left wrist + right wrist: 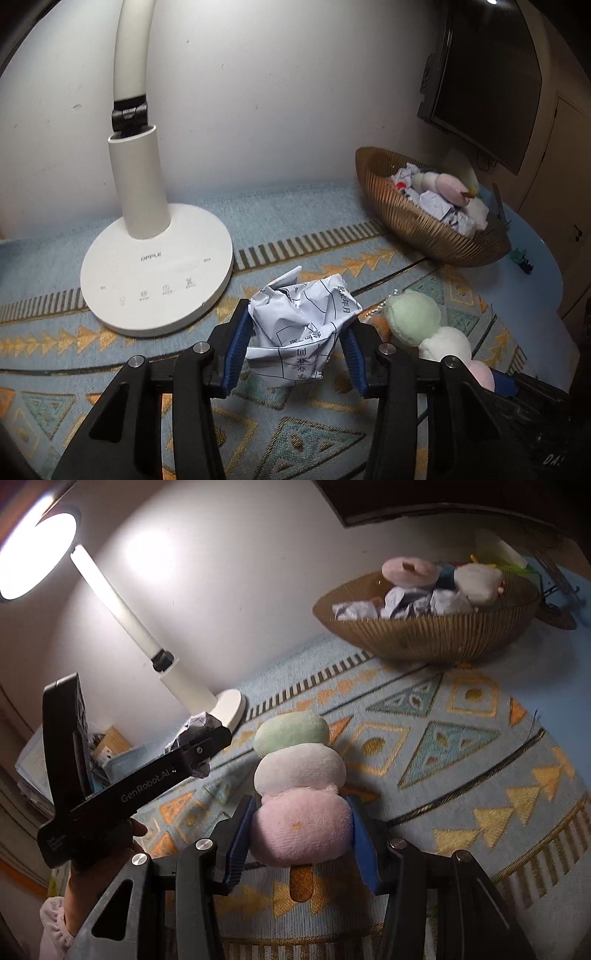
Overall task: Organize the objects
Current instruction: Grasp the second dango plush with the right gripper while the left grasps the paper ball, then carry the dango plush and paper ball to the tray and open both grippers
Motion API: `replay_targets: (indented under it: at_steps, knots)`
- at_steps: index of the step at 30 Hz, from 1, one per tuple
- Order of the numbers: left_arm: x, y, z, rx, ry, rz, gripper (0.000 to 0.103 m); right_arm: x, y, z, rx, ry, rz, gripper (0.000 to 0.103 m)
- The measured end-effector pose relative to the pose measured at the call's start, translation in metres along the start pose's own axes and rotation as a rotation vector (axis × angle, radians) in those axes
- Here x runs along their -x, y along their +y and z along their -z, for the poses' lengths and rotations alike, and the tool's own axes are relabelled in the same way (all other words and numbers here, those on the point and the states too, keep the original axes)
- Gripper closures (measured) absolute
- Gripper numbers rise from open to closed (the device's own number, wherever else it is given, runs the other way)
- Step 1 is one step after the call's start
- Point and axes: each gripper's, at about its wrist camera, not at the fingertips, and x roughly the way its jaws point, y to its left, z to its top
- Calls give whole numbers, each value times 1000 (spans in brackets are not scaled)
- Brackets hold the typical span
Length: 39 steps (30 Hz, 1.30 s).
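Observation:
A crumpled sheet of printed paper (303,325) sits between the blue pads of my left gripper (295,354), which is shut on it just above the patterned cloth. My right gripper (301,834) is shut on the pink end ball of a plush dango skewer (299,771), whose white and green balls point away from me. The same skewer (428,328) lies right of the paper in the left wrist view. In the right wrist view the left gripper (199,746) shows at the left with the paper ball (197,727) in it. A woven basket (410,218) (432,635) stands at the back right.
A white desk lamp (155,258) (229,705) stands at the back left, its head lit. The basket holds several crumpled papers (406,603) and plush pieces (410,572). A dark monitor (487,81) hangs behind it. The blue patterned cloth (461,738) covers the round table. A hand (107,853) holds the left gripper.

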Motion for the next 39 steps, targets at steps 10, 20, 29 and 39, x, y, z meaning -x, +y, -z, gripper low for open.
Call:
replay_targets:
  at_steps: [10,20,29,39]
  knots:
    - [-24,-76,-117,-120,-77,142,60,58,-48,-132,18,-217,179,54]
    - [-150,-118,-139,-164,93,105,1,7,-99,-179,-34,-80,272,0]
    - [-127,-103,-137,-185,66,13,1,13,-91,-175,-28,-96,314,0]
    - [-31,-44,-106,-142,56,-118,1,59,-46,-153,-2,-164,281,0]
